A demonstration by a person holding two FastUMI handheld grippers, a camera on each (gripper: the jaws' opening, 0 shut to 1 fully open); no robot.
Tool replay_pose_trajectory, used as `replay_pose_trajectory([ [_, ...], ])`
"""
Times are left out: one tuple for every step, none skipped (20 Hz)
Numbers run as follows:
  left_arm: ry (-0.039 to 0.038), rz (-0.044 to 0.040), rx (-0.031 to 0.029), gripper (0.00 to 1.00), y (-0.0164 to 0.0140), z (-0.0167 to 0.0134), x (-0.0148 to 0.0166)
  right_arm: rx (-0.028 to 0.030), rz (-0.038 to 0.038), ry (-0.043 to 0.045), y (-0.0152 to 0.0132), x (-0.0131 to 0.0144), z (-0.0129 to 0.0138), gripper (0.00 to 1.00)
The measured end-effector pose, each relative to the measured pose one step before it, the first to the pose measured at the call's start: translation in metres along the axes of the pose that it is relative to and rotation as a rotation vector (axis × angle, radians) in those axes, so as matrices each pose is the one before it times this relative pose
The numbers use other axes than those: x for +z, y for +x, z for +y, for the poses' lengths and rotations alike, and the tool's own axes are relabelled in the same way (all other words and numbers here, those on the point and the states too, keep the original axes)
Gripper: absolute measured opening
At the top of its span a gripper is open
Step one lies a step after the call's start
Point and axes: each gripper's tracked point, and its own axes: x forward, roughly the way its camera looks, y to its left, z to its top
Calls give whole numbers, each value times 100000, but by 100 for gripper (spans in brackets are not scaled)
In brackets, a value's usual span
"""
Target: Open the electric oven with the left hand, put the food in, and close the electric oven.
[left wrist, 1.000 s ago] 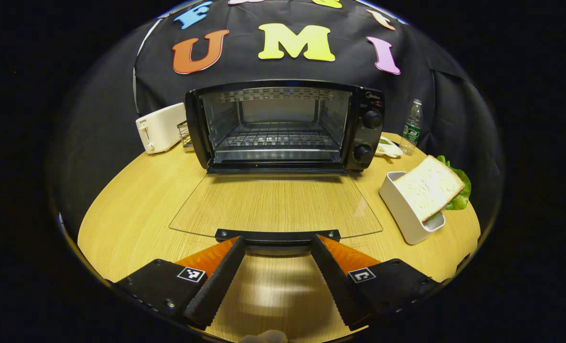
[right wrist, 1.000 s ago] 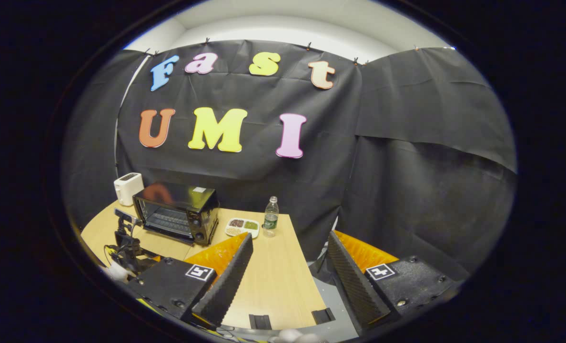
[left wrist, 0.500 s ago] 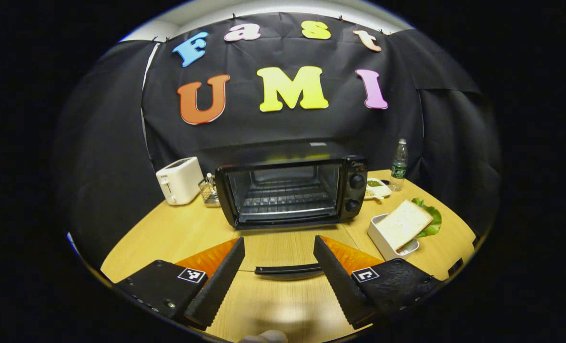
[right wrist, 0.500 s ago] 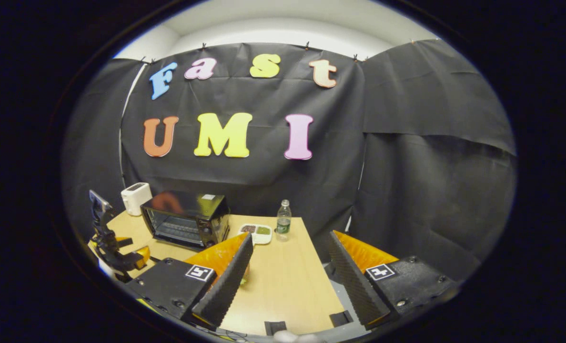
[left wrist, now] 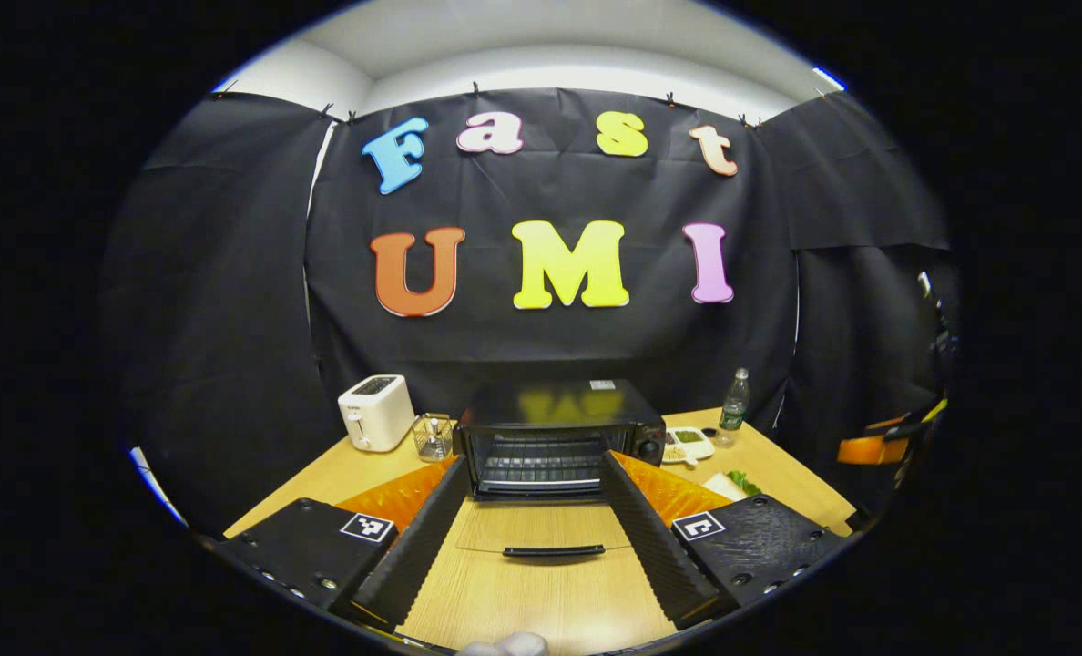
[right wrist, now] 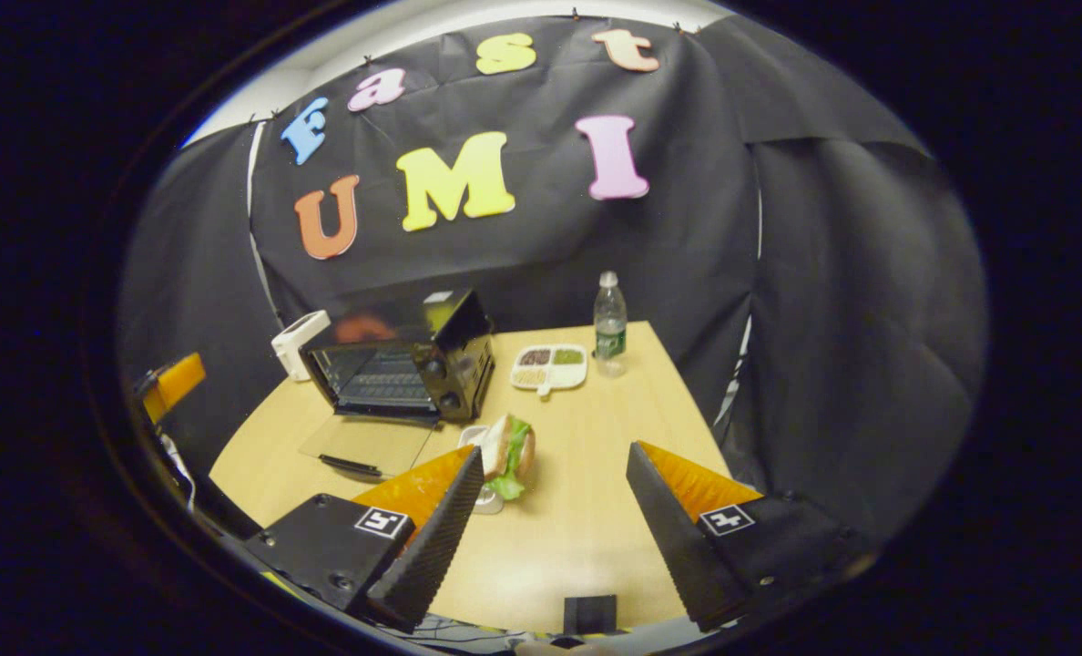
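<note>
The black electric oven (left wrist: 559,435) stands at the back of the wooden table (left wrist: 505,601), its glass door (left wrist: 541,530) folded flat and the handle (left wrist: 553,550) toward me. My left gripper (left wrist: 533,463) hangs open in front of the door, well back from the handle, holding nothing. In the right gripper view the oven (right wrist: 404,355) is at the left with its door (right wrist: 368,445) down. The sandwich (right wrist: 510,445), bread with green lettuce, stands on edge in a white holder (right wrist: 484,497) just beyond my open right gripper (right wrist: 556,451), near its left finger.
A white toaster (left wrist: 375,412) and a wire basket (left wrist: 432,435) stand left of the oven. A sectioned dish (right wrist: 550,366) and a water bottle (right wrist: 608,323) stand right of it. The other gripper shows at the far right (left wrist: 887,439) and at the far left (right wrist: 172,383).
My left gripper has drawn back and risen from the door handle, staying open. The right gripper has tipped down toward the table, bringing the sandwich into sight.
</note>
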Motion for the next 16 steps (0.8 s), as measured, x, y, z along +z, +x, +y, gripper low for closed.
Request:
replay_pose_trajectory([
  [107, -1381, 411, 95, -395, -165, 878, 3097, 3998, 2376, 1475, -898, 194, 100],
  [-32, -893, 187, 95, -388, -201, 651, 3538, 3411, 1834, 1481, -723, 139, 100],
  [284, -649, 534, 95, -318, -165, 623, 1521, 3260, 1822, 1500, -896, -316, 99],
  [307, -255, 739, 96, -141, -67, 448, 1938, 2324, 1633, 1187, -250, -162, 100],
  [325, -85, 859, 96, -60, -51, 446, 1868, 1901, 1654, 1067, -78, -66, 99],
  [241, -474, 899, 95, -10, -15, 285, 2050, 1674, 1646, 1218, 95, 18, 99],
  [-69, 29, 1531, 95, 76, 95, 325, 2429, 1989, 1213, 1590, 226, 258, 99],
  [-240, 647, 1121, 95, 200, -46, 99, 1662, 2742, 612, 1286, 90, 68, 99],
  [-167, 506, 1272, 95, 156, 143, 139, 2461, 1925, 1403, 1420, 271, 186, 98],
  [-118, 256, 1353, 95, 212, -1, 122, 2510, 2315, 1683, 1361, 194, 126, 98],
  [-14, 312, 1049, 96, 275, -63, 197, 3434, 2584, 2033, 1047, 65, 258, 98],
  [169, 388, 1408, 95, 266, 72, 70, 2792, 2478, 2372, 1013, 122, 244, 98],
  [168, 639, 1162, 95, 227, -6, -4, 2487, 2384, 2376, 733, 290, 174, 97],
  [419, 599, 1311, 95, 127, 13, -43, 2182, 2487, 1310, 722, 74, 79, 97],
  [470, 693, 1073, 95, 244, 18, -100, 1345, 2839, 225, 663, -65, -75, 94],
  [468, 865, 1253, 95, 312, -157, -29, 1080, 1334, 314, 627, 355, -101, 92],
])
